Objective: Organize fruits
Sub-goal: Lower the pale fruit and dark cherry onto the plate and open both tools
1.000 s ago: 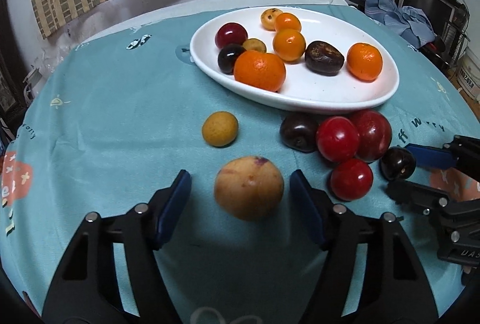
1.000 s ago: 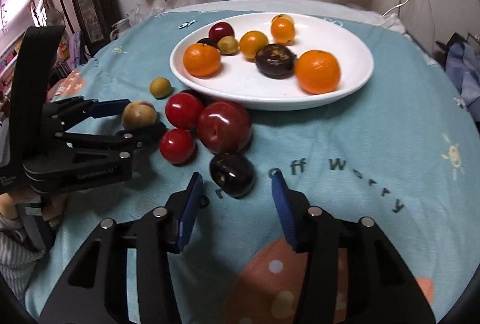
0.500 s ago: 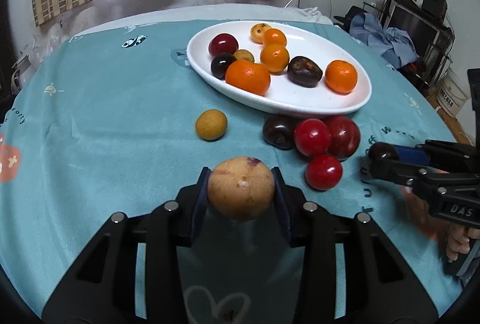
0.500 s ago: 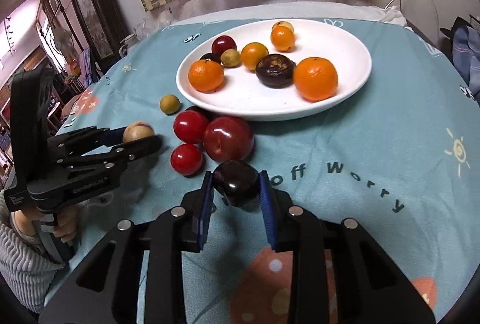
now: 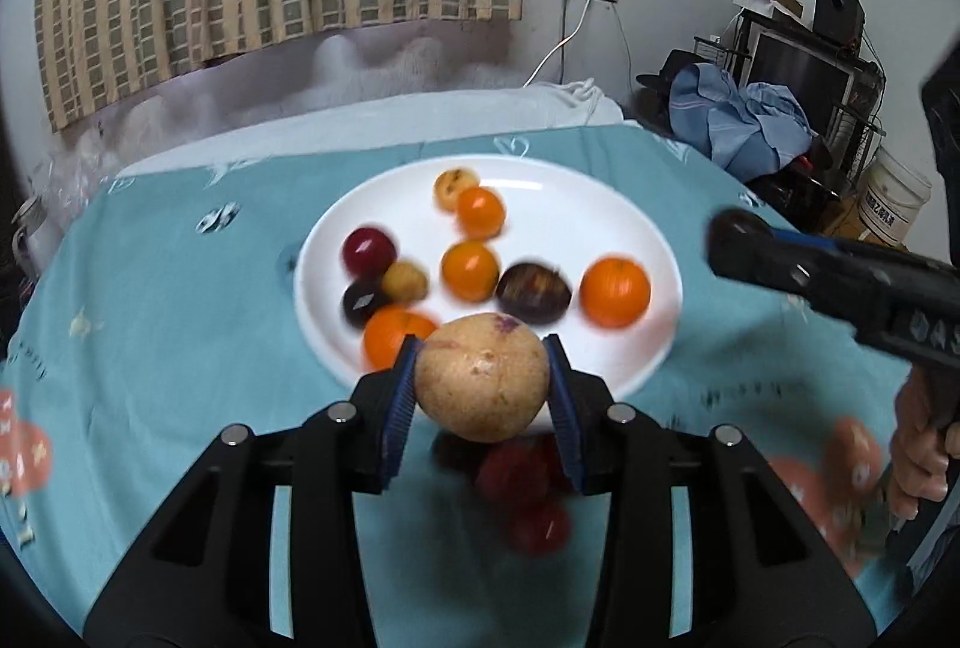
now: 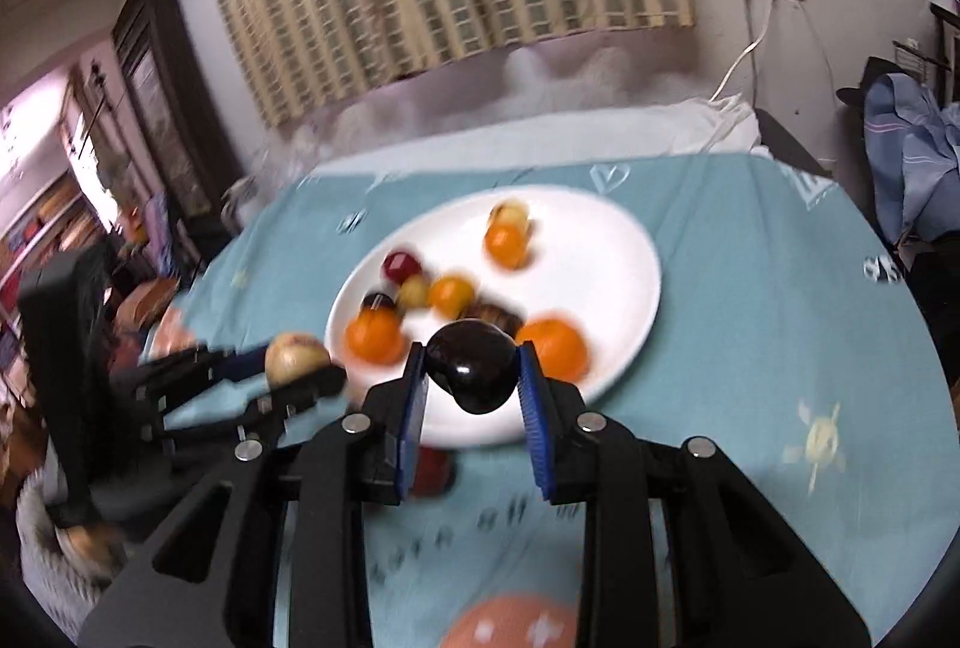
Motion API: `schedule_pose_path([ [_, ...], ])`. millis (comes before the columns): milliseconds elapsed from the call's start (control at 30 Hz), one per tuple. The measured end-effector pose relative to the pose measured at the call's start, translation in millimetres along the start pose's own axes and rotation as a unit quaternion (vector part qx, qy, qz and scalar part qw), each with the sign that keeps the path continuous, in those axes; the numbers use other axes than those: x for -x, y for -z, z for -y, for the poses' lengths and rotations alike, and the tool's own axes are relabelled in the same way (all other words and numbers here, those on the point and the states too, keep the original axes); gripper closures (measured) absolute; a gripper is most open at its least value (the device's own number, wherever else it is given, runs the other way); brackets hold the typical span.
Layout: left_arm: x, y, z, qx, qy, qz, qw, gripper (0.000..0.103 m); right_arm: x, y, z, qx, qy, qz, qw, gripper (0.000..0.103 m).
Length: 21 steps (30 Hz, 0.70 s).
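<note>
- Left wrist view: since a second ago, the left gripper (image 5: 483, 396) has closed on the tan fruit (image 5: 483, 377) and lifted it off the cloth (image 5: 150, 348); it now hangs at the near rim of the plate (image 5: 576, 222). Blurred red fruits (image 5: 528, 492) lie on the cloth just short of the plate.
- Right wrist view: the right gripper (image 6: 471, 396) is clamped on a dark plum (image 6: 471, 373), raised over the plate's (image 6: 606, 252) near edge. Oranges (image 6: 375, 336) sit on the plate.
</note>
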<state>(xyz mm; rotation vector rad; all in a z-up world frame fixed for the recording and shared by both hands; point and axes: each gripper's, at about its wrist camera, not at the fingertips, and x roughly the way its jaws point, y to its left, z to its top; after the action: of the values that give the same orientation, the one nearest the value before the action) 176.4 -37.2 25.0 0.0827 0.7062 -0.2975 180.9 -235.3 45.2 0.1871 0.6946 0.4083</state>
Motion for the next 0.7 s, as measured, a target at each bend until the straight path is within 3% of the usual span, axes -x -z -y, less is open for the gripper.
schedule_pose_path([
  [267,-57.0,-5.6,0.2,0.004,0.006,-0.039,0.9992,0.06,-79.9,-20.6,32.2,-0.037,0.02,-0.016,0.999,0.07],
  [333,-56.6,-6.6,0.9,0.0,0.017,-0.031,0.9994,0.048,-88.7,-19.5,34.9,-0.034,0.043,-0.02,0.998,0.07],
  [400,-51.1,-7.2,1.7,0.001,0.025,-0.024,0.9994,0.03,-87.2,-20.3,36.5,-0.039,0.039,-0.031,0.998,0.07],
  [533,-34.6,-6.0,-0.5,-0.004,0.001,-0.003,1.0,0.027,-54.1,-25.4,33.6,-0.069,-0.008,0.003,0.998,0.069],
  [600,-23.5,-3.9,-8.8,0.013,-0.002,0.003,0.9999,0.02,-24.4,-26.6,27.0,-0.081,-0.028,0.049,0.995,0.067],
  [633,-15.4,-0.9,-16.4,0.028,-0.007,0.008,0.9996,0.019,-3.6,-24.3,20.8,-0.08,-0.032,0.082,0.993,0.03],
  [667,-9.5,2.9,-22.0,0.037,-0.014,0.01,0.9992,0.015,11.4,-21.1,15.8,-0.078,-0.03,0.11,0.99,0.002],
  [700,-4.7,7.2,-26.9,0.044,-0.02,0.011,0.9988,0.014,24.8,-15.6,10.6,-0.073,-0.029,0.137,0.987,0.001],
])
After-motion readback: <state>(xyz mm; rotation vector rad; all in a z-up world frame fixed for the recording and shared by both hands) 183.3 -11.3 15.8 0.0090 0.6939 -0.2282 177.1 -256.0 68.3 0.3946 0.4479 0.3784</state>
